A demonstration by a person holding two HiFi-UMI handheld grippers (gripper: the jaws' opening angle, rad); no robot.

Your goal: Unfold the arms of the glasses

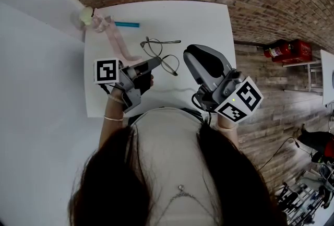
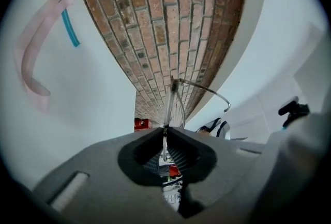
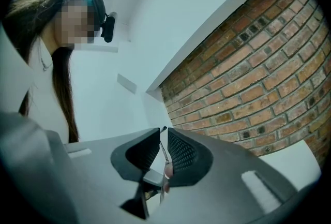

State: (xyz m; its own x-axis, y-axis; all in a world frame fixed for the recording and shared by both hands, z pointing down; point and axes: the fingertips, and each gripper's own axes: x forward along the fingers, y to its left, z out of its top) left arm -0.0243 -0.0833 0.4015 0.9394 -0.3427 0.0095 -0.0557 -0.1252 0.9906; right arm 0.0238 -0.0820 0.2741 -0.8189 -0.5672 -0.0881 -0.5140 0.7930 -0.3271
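Both hand-held grippers are on the glasses (image 1: pixel 156 48) right now, over the front half of the white surface (image 1: pixel 209 21).

The left hand-held gripper (image 1: pixel 155 62) comes in from the left. In the left gripper view its jaws are pinched together on the thin wire of the frame (image 2: pixel 173 99). The wire sticks up out of the left hand-held gripper (image 2: pixel 165 132), and one arm curves off to the right against the brick wall (image 2: pixel 170 21).

The right hand-held gripper (image 1: pixel 186 57) sits just right of the frame. In the right gripper view its jaws are nearly together with only a narrow slit between them. A skinny metal rod with a pinkish end (image 3: pixel 164 154) runs down that slit, which looks like one of the glasses' arms. So the right hand-held gripper (image 3: pixel 163 132) is clamped on that.

From the head view one arm sticks out to the right at the far side of the frame. Another slants down toward the right hand-held gripper. I can't tell whether the glasses touch the surface or hang just above it.

At the back left of the surface there's a pink ribbon (image 1: pixel 119 42) with a small pale round thing (image 1: pixel 86 15) at its end. A teal stick (image 1: pixel 127 24) lies just beside that. Off to the right, a red fire extinguisher (image 1: pixel 284 50) lies on the wood floor.
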